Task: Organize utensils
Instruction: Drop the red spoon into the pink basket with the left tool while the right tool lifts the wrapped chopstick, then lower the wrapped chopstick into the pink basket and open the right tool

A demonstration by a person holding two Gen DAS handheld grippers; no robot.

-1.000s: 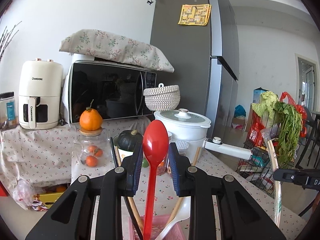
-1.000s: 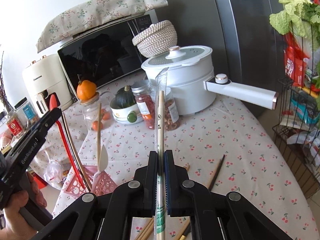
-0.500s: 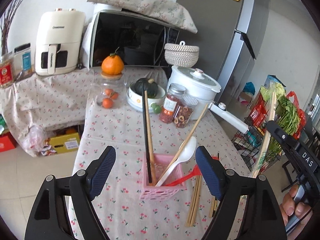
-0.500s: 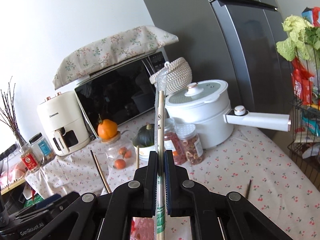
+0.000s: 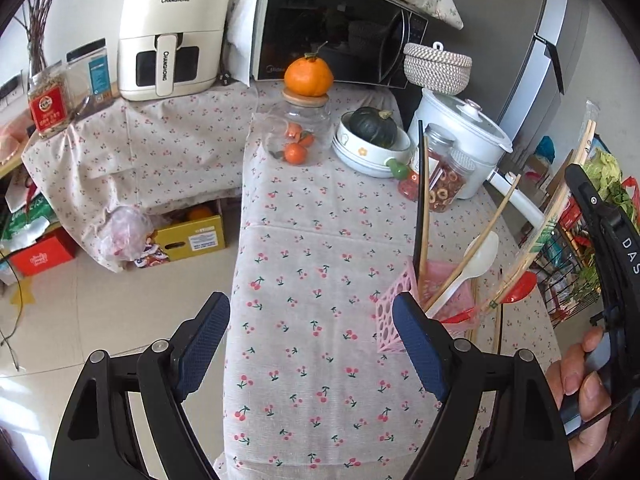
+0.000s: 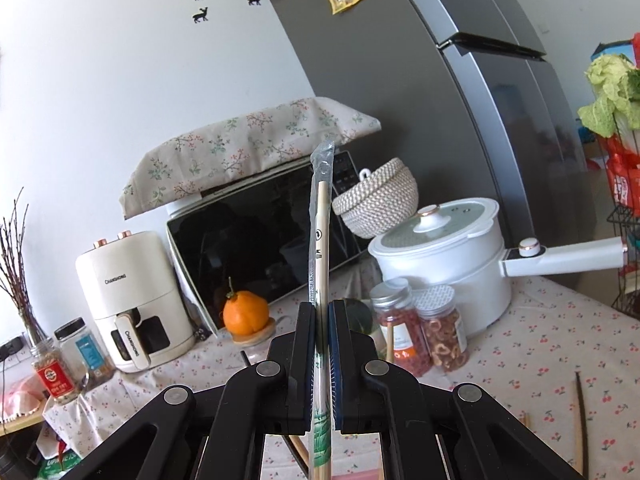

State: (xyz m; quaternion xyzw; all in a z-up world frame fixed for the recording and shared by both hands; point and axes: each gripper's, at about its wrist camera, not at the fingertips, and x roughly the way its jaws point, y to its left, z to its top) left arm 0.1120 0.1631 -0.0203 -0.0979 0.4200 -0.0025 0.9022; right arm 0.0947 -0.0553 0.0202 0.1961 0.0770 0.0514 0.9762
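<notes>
wrapped chopsticks [image 6: 320, 248] stood pinched upright in the right gripper [image 6: 320, 344]; the left gripper [image 5: 308, 344] gaped wide and empty. judged best: lower them tip-first, straight into the pink holder [image 5: 394, 312] at two o'clock of the left jaws, clear of the white spoon [image 5: 478, 264].

— What carries it all?
— A table [image 5: 320, 360] under cherry-print cloth. A pink holder [image 5: 404, 312], glass jar [image 5: 298, 136], bowl [image 5: 372, 152], two spice jars [image 5: 440, 176] and white pot [image 5: 468, 128] stand on it.
— Anything loose?
— Chopsticks [image 6: 581, 412], probably.
</notes>
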